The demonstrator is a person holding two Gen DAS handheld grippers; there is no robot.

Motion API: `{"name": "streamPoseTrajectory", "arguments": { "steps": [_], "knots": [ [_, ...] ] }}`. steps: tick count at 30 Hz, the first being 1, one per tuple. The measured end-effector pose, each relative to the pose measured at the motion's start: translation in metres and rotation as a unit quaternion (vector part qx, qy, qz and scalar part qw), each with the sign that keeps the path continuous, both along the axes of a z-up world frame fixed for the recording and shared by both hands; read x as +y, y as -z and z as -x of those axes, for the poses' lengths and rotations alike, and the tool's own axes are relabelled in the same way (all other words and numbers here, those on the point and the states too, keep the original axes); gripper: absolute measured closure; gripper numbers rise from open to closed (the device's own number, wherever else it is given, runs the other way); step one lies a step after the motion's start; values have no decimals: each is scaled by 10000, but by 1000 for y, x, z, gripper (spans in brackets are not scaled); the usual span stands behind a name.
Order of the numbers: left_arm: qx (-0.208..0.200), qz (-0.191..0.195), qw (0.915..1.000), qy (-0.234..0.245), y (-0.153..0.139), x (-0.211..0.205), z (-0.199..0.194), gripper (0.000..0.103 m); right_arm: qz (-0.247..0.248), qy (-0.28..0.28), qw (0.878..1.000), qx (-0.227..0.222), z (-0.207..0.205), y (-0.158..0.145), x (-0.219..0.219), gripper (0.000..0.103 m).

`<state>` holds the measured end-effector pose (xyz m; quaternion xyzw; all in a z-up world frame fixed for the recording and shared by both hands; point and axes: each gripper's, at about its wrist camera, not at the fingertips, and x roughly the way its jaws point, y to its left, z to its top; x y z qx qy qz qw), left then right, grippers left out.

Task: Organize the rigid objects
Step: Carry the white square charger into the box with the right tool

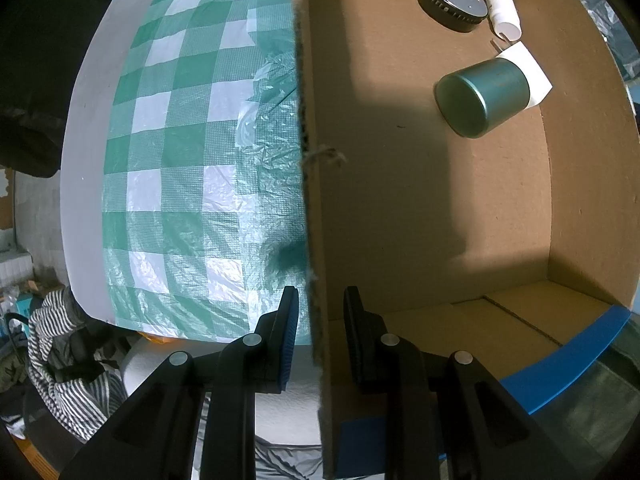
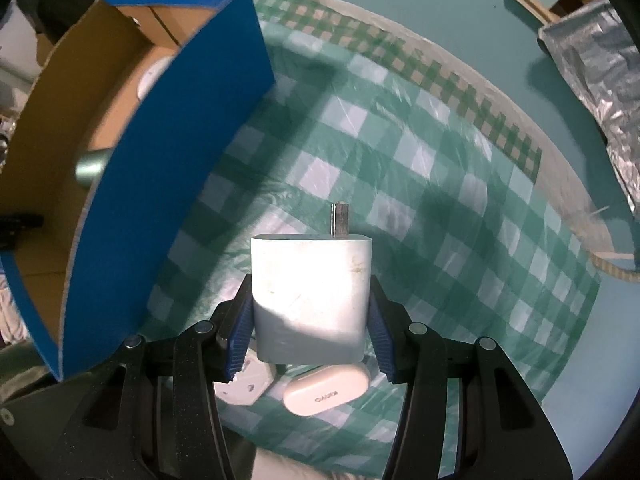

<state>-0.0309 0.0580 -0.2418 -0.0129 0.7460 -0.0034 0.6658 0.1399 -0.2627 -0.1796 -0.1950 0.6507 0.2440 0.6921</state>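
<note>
My left gripper is shut on the left wall of an open cardboard box. Inside the box lie a green metal can on its side, a black round speaker, a white tube and a white card. My right gripper is shut on a white wall charger and holds it above the checked cloth, to the right of the box's blue outer wall. A white oval case and a white angular adapter lie on the cloth below the charger.
A green and white checked plastic cloth covers the table. A silver foil bag lies at the far right. Striped clothing lies beyond the table edge at the lower left.
</note>
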Motion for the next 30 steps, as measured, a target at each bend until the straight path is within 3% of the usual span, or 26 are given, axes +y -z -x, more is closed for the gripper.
{"name": "streamPoseTrajectory", "arguments": {
  "steps": [20,30],
  "knots": [
    [-8,15,10000,37,1,1,-1,80,-281,-737,9962,-376,-17,-56,68,51],
    [-7,23,10000,28,2,1,-1,80,-295,-1174,9915,-467,-20,-61,117,51]
  ]
}}
